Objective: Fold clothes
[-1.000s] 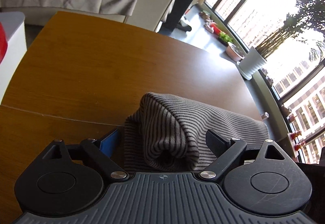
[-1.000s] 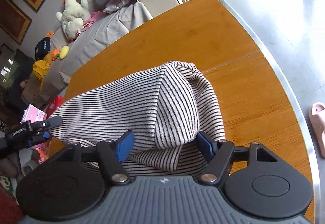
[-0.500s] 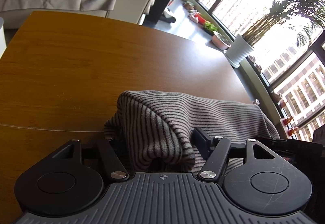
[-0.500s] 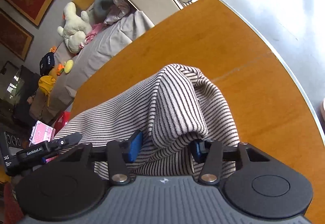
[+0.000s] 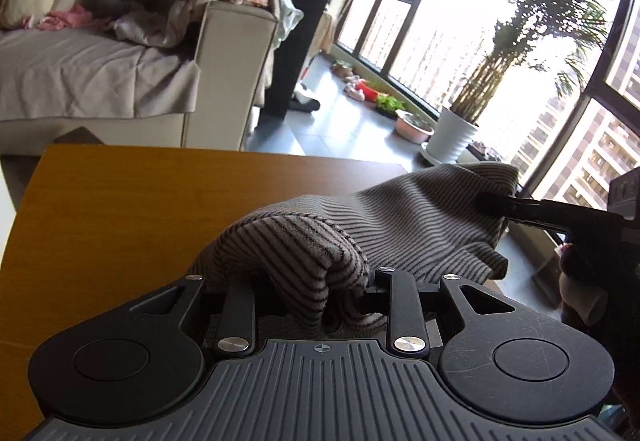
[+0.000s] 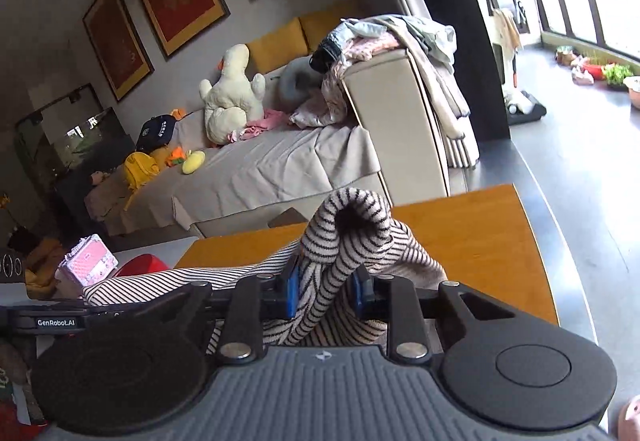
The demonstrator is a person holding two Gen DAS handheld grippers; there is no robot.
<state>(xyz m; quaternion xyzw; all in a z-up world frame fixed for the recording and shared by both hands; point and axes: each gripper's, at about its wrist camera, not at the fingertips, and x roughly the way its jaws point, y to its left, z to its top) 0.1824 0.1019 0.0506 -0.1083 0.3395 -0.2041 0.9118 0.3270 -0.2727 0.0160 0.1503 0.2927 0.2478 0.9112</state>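
1. So both ends just came up. A second ago the striped grey-and-black knit garment (image 5: 400, 217) was slumped on the table with the tongs wide around it; now the left gripper (image 5: 316, 291) is pinched tight on a bunched fold and the right gripper (image 6: 326, 293) is clamped on another.
2. The cloth hangs stretched between the two, raised off the surface. My guess: it's being lifted to shake flat or lay over for a fold.
3. Underneath is the orange-brown wooden table (image 5: 120, 201), bare on the far side.
4. Beyond it: a beige fabric sofa (image 6: 280, 161) piled with laundry, and a cream plush duck (image 6: 232, 93).
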